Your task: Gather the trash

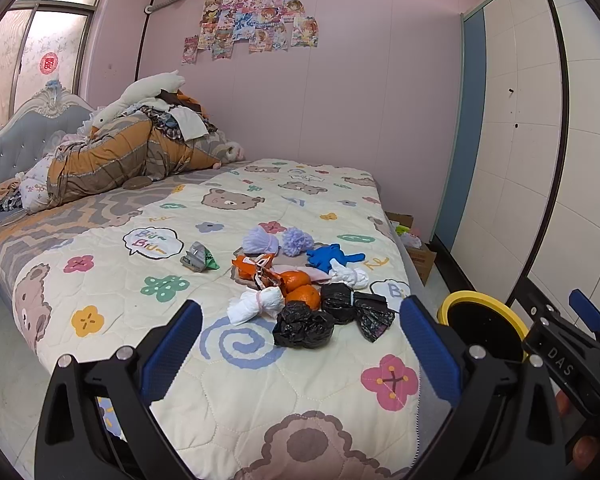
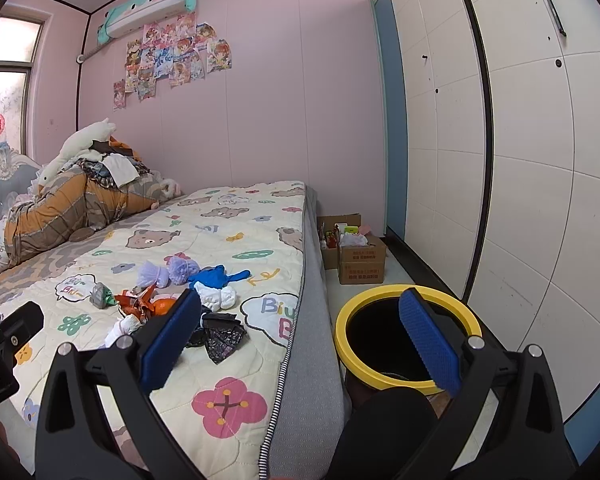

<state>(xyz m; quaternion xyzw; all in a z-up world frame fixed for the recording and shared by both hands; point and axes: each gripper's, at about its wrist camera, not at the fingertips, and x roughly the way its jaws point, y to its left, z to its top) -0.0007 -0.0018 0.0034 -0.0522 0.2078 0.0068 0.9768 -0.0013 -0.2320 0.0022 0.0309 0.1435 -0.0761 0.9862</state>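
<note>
A pile of trash lies on the bed quilt [image 1: 204, 292]: black bags [image 1: 304, 326], a white bag [image 1: 260, 304], oranges [image 1: 304, 294], an orange wrapper [image 1: 256, 270], a blue glove [image 1: 332, 258], purple yarn balls [image 1: 278, 240] and a grey-green wrapper [image 1: 198, 258]. My left gripper [image 1: 300, 344] is open and empty, just short of the black bags. My right gripper [image 2: 300, 336] is open and empty, over the bed's edge beside a yellow-rimmed black bin [image 2: 404, 332]. The bin [image 1: 484, 324] also shows in the left wrist view.
Bedding and plush toys [image 1: 120, 148] are heaped by the headboard. Cardboard boxes [image 2: 356, 256] stand on the floor past the bin. A white wardrobe [image 2: 520, 160] lines the right side. The right gripper's body [image 1: 572, 344] shows at the left view's right edge.
</note>
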